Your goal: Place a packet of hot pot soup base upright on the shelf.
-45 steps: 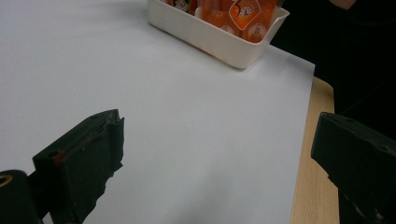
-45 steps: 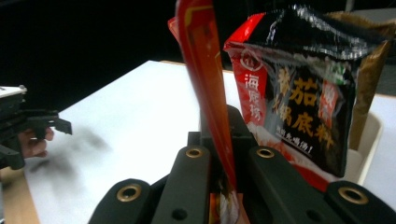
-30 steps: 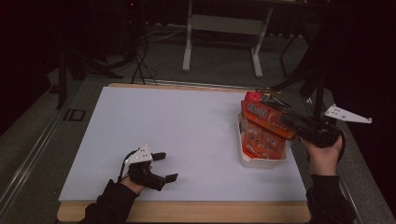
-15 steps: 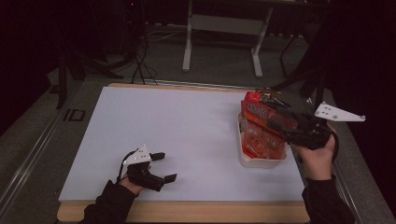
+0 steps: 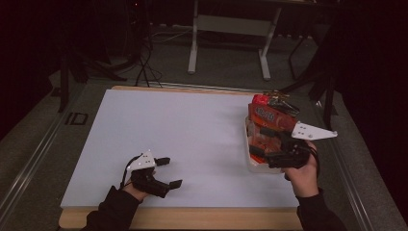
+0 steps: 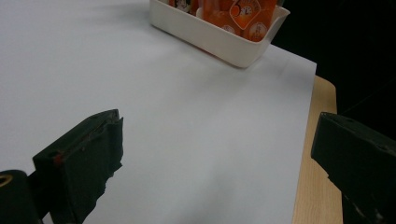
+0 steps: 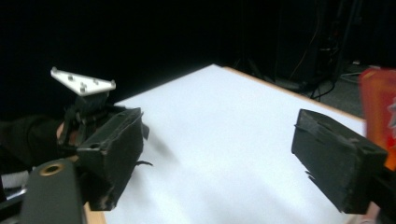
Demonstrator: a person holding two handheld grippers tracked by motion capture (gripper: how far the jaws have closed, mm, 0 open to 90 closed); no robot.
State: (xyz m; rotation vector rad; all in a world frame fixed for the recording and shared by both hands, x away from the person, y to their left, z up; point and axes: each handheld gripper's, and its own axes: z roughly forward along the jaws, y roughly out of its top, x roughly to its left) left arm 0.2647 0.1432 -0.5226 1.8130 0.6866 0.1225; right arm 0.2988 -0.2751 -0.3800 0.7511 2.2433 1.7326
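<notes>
I see the white rectangular plastic tray (image 5: 253, 166) packed with red-orange snack packets (image 5: 267, 117) at the right edge of the white table sheet (image 5: 192, 130); its long axis runs from my near side toward the far edge, and the tall packets lean up toward the far end. My right gripper (image 5: 262, 154) sits at the tray's near end with its jaws spread apart and nothing between them. My left gripper (image 5: 166, 172) rests well apart at the near left, jaws likewise released.
</notes>
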